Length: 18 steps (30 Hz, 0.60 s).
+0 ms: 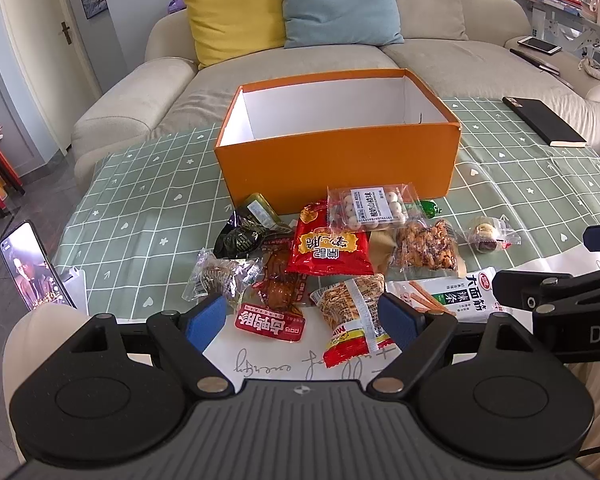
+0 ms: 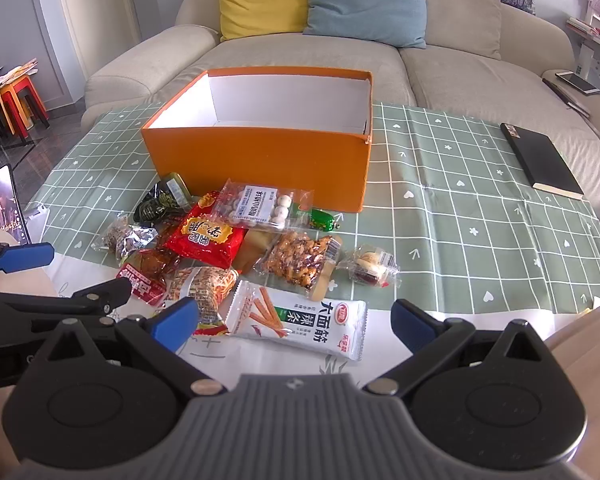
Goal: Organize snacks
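Both grippers, L (image 1: 302, 322) & R (image 2: 296, 322), jaws spread wide, holding nothing, hover at near edge of snack pile (image 1: 332, 248) in front of empty orange box (image 1: 340, 156); packets prob. light, crinkly, slippery film, so pinch a sealed end seam.

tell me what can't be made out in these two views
- Orange box floor: near wall hides its front part in both views.
- Tan packet: mostly buried under the red bag, label unseen.
- Phone screen: too small and blurred, cut off in the right wrist view.
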### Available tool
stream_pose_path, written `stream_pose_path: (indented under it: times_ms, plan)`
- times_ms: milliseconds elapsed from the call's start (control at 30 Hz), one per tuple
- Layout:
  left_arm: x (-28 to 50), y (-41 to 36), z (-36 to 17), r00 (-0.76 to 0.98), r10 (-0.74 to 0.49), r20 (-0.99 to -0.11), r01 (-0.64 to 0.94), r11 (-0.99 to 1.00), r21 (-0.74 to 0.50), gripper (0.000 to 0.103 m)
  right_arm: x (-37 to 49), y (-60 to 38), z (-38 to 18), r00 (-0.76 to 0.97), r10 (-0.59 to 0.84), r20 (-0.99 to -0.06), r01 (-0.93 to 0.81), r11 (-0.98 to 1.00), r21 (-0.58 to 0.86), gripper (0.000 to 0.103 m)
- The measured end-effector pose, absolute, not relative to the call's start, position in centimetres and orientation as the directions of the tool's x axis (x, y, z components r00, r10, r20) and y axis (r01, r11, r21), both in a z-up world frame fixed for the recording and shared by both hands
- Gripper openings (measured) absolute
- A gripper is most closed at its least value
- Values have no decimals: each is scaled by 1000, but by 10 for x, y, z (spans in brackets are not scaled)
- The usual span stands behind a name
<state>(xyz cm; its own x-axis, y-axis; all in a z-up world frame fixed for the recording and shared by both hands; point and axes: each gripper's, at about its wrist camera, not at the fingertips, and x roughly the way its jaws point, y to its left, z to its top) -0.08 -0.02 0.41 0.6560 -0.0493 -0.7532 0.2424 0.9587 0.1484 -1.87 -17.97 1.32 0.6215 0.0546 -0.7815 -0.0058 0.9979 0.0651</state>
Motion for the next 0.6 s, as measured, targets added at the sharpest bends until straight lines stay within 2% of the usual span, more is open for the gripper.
stream_pose_path:
  times_ms: [567, 600]
  plan:
    - [3, 2, 0, 636, -61, -769, 250, 959, 130, 100, -17, -179, 12, 617, 84, -782, -33, 996, 81, 99]
    - [4, 2, -1, 629, -70, -774, 258, 958, 123, 97, -16, -180, 13, 617, 95, -781, -41, 995, 88, 99]
